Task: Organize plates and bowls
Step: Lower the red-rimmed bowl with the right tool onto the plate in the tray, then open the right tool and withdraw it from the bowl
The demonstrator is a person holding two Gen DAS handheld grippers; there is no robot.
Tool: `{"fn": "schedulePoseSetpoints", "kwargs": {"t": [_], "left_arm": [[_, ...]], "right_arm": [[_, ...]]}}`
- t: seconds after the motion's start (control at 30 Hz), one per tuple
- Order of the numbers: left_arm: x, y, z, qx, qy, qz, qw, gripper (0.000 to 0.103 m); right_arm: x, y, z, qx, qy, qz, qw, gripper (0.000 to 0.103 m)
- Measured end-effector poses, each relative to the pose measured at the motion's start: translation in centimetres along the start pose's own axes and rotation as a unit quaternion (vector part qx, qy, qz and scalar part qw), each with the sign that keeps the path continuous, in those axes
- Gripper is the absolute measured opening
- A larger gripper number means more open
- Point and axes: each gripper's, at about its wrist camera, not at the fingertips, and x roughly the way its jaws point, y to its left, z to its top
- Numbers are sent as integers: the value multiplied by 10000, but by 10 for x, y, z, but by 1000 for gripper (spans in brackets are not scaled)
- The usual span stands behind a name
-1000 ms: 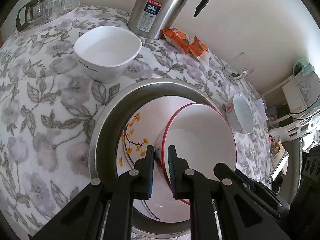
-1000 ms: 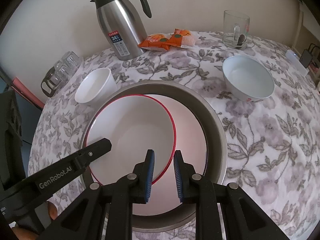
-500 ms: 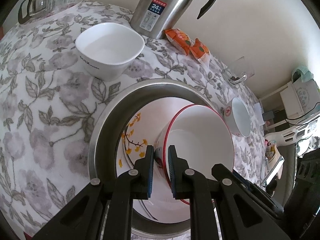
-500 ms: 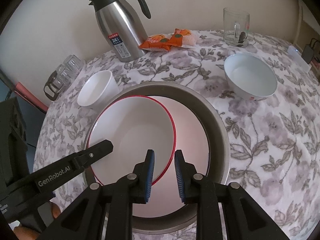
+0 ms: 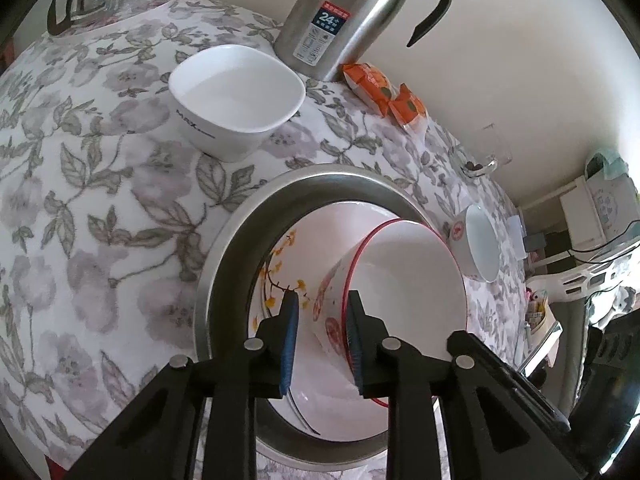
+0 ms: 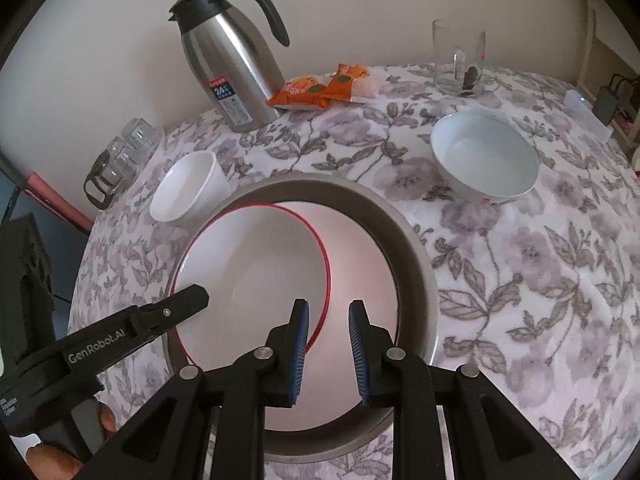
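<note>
A red-rimmed white bowl [image 5: 408, 280] sits tilted inside a large steel basin [image 5: 236, 240], on a white plate with yellow flowers [image 5: 276, 276]. My left gripper [image 5: 320, 344] is open, its fingers on either side of the bowl's near wall. The same bowl [image 6: 248, 280] and basin [image 6: 412, 256] show in the right wrist view. My right gripper [image 6: 328, 352] is open over the basin's near side, beside the bowl's rim. A square white bowl [image 5: 236, 96] and a round white bowl [image 6: 484, 156] stand on the floral tablecloth.
A steel thermos jug [image 6: 228, 68], orange snack packets [image 6: 320, 88] and a glass mug [image 6: 460, 60] stand by the far wall. A glass pot with cups [image 6: 116, 160] is at the far left. The table edge drops off on the right.
My left gripper's fingers have spread wider, letting go of the red-rimmed bowl's wall. My right gripper has opened a little. The bowl stays tilted in the basin.
</note>
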Motion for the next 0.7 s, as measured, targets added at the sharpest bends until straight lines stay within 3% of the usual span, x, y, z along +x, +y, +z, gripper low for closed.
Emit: {"fn": "schedulePoseSetpoints", "kwargs": {"t": [0.1,0.13,0.17,0.2,0.27,0.47,0.63,0.7], "left_arm": [[-9,0,2,17,-105,12,9999,26],[-13,-1,2,31,-167,25,9999,28],[-16,0,3,29,-228,50,9997,39],[-20,0,3,18,-304,104,9995,49],[-26,3,5,7,-449,274,9986,55],[-29,16,7,-116,-560,1108,9922,65],[-26,31,9,-236,-540,1562,9860,69],[-29,33,9,-254,-623,1670,9837,86]], "right_arm": [[-11,2,2,-24,-136,13,9999,28],[-13,2,3,-15,-168,0,9999,37],[-15,3,3,-12,-205,-17,9998,47],[-17,4,3,-25,-244,-29,9997,50],[-19,4,4,-45,-268,-55,9996,53],[-16,2,4,42,-252,-243,9994,71],[-13,0,4,37,-232,-281,9993,79],[-13,0,4,35,-246,-258,9994,83]]}}
